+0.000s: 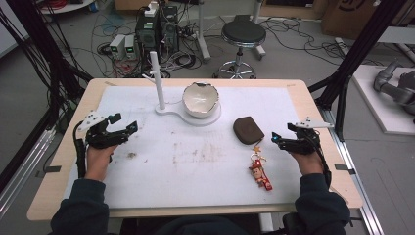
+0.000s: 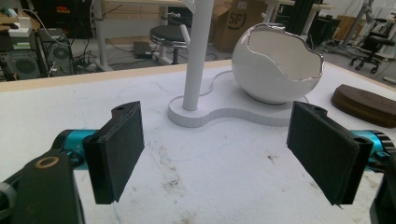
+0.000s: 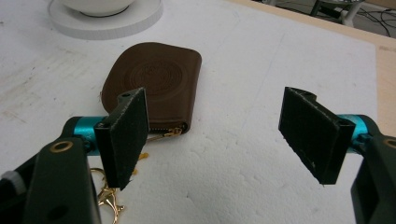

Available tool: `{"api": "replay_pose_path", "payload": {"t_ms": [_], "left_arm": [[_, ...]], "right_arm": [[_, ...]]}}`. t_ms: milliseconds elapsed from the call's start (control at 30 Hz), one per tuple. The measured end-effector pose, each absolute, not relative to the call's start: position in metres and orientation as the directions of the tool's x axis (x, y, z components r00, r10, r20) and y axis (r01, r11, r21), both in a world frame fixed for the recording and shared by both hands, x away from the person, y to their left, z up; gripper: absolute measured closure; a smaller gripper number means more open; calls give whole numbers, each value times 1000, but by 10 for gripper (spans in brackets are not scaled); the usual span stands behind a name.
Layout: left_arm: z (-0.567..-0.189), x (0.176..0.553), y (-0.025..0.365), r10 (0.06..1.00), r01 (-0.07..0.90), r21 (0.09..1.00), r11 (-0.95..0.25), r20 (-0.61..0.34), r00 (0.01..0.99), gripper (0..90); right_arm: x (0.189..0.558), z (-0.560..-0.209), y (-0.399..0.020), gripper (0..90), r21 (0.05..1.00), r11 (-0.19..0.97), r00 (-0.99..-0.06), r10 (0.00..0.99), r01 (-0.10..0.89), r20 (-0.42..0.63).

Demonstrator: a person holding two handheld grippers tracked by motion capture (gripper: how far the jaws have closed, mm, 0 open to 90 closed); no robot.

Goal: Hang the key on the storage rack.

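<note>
My left gripper (image 1: 128,128) rests open at the table's left side, nothing between its jaws (image 2: 217,154). Ahead of it stand a white post stand (image 2: 198,56) and a white eggshell-shaped bowl (image 2: 275,65) on one shared white base (image 1: 193,116). My right gripper (image 1: 275,139) is open at the right side (image 3: 215,135), just short of a brown zipped leather pouch (image 3: 156,81), also lying on the mat (image 1: 248,129). A keychain with a small red figure (image 1: 260,172) lies in front of the pouch; its gold clasp (image 3: 108,200) shows by my left jaw.
A white foam mat (image 1: 195,156) covers the wooden table (image 1: 63,161). Beyond the far edge are a black stool (image 1: 243,34), computer boxes (image 1: 156,29) and cables on the floor. Black frame posts (image 1: 352,58) rise at both sides.
</note>
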State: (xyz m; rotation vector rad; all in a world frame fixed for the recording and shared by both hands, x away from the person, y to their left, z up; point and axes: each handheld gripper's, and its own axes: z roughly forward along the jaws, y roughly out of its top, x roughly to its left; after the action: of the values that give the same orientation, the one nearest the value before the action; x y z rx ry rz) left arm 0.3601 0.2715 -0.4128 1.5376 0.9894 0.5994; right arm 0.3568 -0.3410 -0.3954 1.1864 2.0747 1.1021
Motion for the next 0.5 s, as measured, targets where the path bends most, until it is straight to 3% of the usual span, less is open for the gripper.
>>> {"api": "replay_pose_path", "payload": {"t_ms": [500], "left_arm": [[-413,359,269,838,261,965,16,-156,523,189]], "right_arm": [[349,-390,-332,247,847,286,-523,852,448,-11]]}}
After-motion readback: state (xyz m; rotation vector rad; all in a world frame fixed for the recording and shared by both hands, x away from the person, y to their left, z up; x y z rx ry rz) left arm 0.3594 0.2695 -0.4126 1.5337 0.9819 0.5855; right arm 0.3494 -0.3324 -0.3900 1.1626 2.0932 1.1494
